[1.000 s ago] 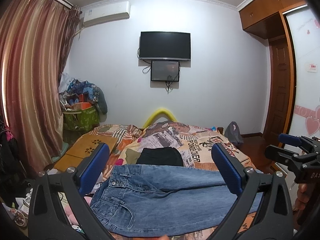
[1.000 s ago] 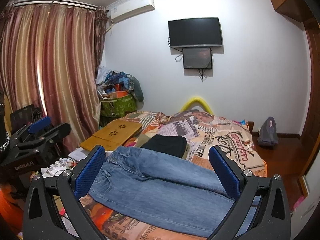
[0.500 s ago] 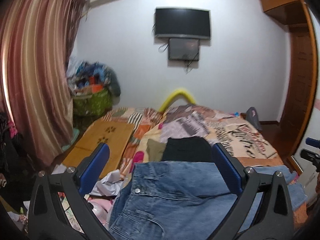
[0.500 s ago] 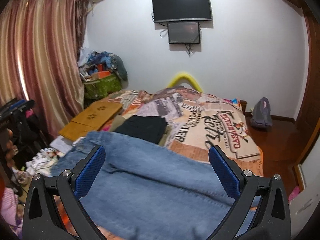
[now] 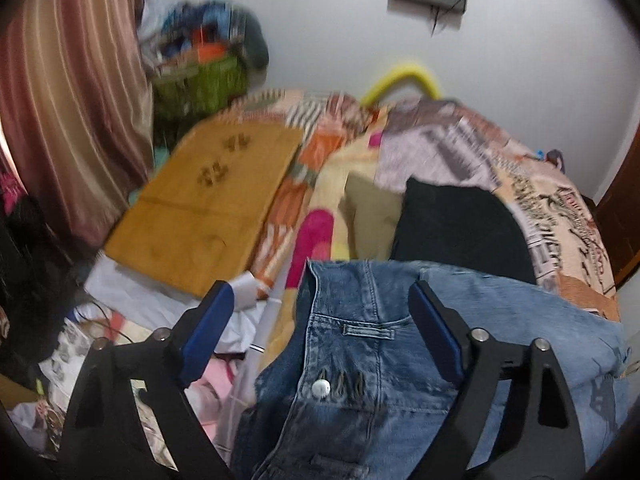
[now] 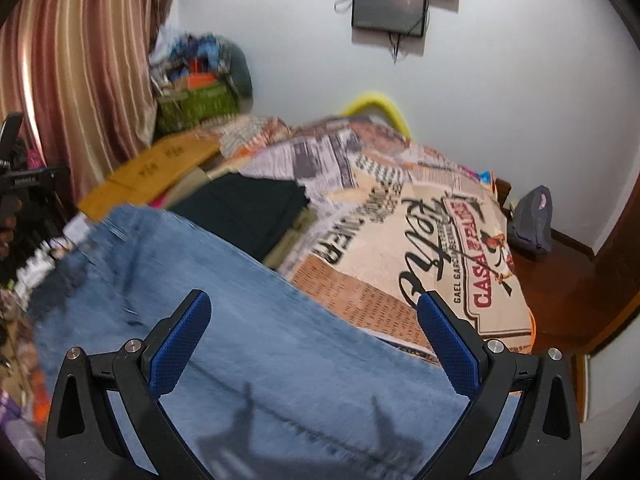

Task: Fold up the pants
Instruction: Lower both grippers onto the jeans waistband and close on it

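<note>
While left gripper (image 5: 320, 312) closes over jeans (image 5: 360, 360) waistband, right gripper (image 6: 314, 316) wide above leg

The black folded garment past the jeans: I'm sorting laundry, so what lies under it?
Under the black folded garment an olive-tan cloth sticks out on two sides, lying on the printed bedspread. How far that cloth runs beneath, and anything else there, is covered. The jeans hide its near edge.

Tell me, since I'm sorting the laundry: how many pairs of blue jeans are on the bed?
1. The blue jeans lie across the near end of the bed, waistband toward the curtain side. A black folded garment lies behind them; more jeans could be hidden.
</note>
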`<state>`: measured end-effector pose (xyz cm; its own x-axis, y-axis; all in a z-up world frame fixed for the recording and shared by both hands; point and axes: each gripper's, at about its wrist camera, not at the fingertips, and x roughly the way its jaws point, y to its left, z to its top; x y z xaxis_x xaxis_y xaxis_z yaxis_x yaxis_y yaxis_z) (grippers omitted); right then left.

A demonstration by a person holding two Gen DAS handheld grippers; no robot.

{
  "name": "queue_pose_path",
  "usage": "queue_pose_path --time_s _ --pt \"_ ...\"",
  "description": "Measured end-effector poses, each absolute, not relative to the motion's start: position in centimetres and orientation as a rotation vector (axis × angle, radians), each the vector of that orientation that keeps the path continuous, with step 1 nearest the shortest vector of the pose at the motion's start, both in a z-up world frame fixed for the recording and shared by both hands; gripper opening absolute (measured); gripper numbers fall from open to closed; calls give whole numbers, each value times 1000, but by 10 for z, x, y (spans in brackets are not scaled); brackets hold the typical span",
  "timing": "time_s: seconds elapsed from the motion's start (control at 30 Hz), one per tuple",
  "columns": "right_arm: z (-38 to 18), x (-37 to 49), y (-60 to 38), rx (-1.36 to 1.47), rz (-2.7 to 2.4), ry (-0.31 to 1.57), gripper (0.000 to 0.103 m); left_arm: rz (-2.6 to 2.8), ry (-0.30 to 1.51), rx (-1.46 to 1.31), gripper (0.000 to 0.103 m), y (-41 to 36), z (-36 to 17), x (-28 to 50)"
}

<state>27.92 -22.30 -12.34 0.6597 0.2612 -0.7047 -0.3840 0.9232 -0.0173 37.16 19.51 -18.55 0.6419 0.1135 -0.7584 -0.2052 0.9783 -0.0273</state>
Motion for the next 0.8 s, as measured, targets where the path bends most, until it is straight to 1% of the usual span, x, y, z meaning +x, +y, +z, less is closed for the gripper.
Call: queue_pose_path --time_s 0.03,0.17,0.23,0.27,0.3,0.33,0.4,0.43,0.47,0.53,0.67,0.7,0.73,0.77,0.8 --pt "-132 290 -224 -166 381 800 102 181 880 -121 82 196 -195 381" --pt "-159 320 -222 -156 436 898 101 187 966 -123 76 200 -234 416" --pt "-174 334 -218 -169 460 933 100 186 989 -126 70 202 -245 428" --pt "-180 339 -216 -176 471 949 99 184 1004 -126 68 202 -253 436" --pt "-187 346 -214 -177 484 965 98 181 1016 -126 64 203 -258 441" --pt "-194 353 -212 -179 501 989 95 174 1033 -130 59 204 -266 448" --pt "-206 365 -207 -187 529 1030 91 161 1063 -141 55 205 -273 453" --pt "-213 371 -205 -191 545 1053 87 151 1078 -152 52 206 -278 456" --pt "-218 375 -203 -193 557 1072 84 138 1096 -162 52 207 -284 460" --pt "-229 382 -199 -199 579 1115 76 134 1117 -162 52 206 -291 464" --pt "-245 387 -192 -196 639 1181 76 123 1137 -168 51 206 -301 468" --pt "-246 386 -192 -198 646 1180 77 115 1136 -178 47 206 -302 469" --pt "-245 384 -192 -201 656 1177 74 107 1136 -186 40 206 -301 470" --pt "-245 383 -191 -200 668 1179 71 93 1136 -195 36 206 -301 471" --pt "-244 382 -191 -196 678 1184 64 96 1137 -189 32 205 -300 472"
